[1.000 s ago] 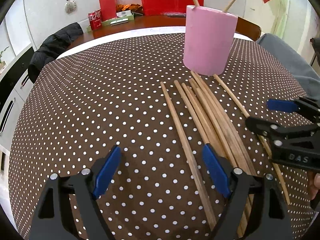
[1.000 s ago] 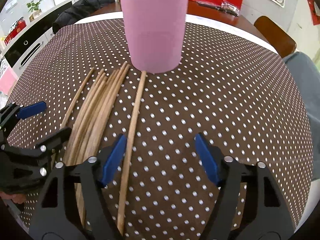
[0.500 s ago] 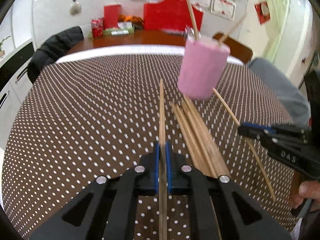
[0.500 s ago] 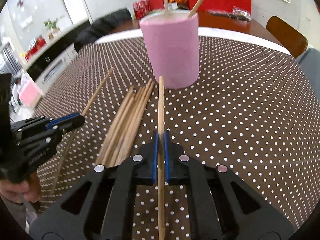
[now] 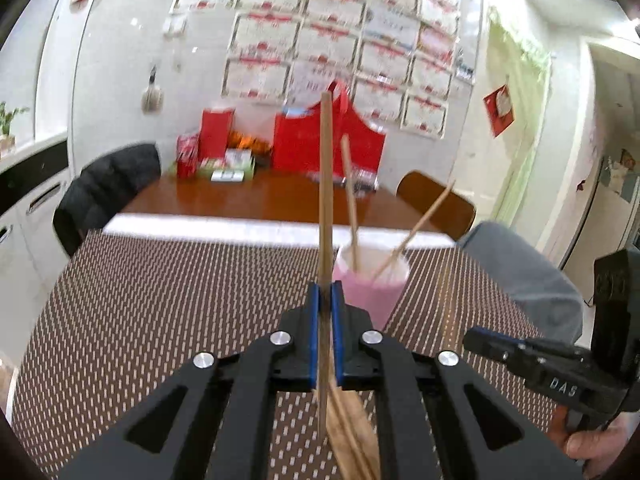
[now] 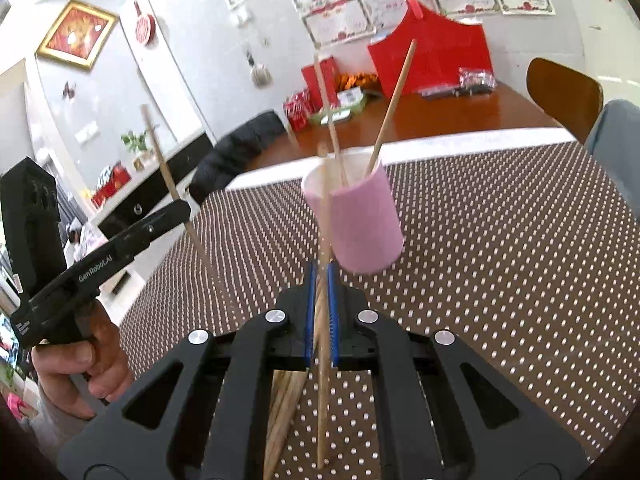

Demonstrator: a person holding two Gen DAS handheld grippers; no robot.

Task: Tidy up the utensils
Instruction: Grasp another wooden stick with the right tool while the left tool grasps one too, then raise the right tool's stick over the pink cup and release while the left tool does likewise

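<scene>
Honestly, the worry here is two long sticks heading for one narrow mouth at the same time. The left claw (image 5: 327, 332) is clamped on a chopstick (image 5: 326, 200) that stands nearly upright above its blue pads, and the right claw (image 6: 320, 312) is pinched on another chopstick (image 6: 323, 380), whose lower end hangs down toward the polka-dot table (image 6: 500, 280). Both are lifted clear of the cloth, and the pink cup (image 6: 356, 224) stands just ahead of them with two chopsticks already leaning out of it at crossing angles. If both claws go in together, I think the sticks could knock against each other or against the pair already inside, and a hard nudge on the rim might tip the cup, since it looks light and tall for its base. Each stick is held at only one spot along its length, so it can swivel between the pads; a tip that swings wide would catch the outside wall of the cup instead of dropping in. Letting go too high could make a stick bounce out again. The remaining bundle of chopsticks (image 6: 286, 408) lies on the table beneath the claws, and a low pass could scatter it. The left view is smeared by motion, so I cannot tell how near that tip is to the cup.
</scene>
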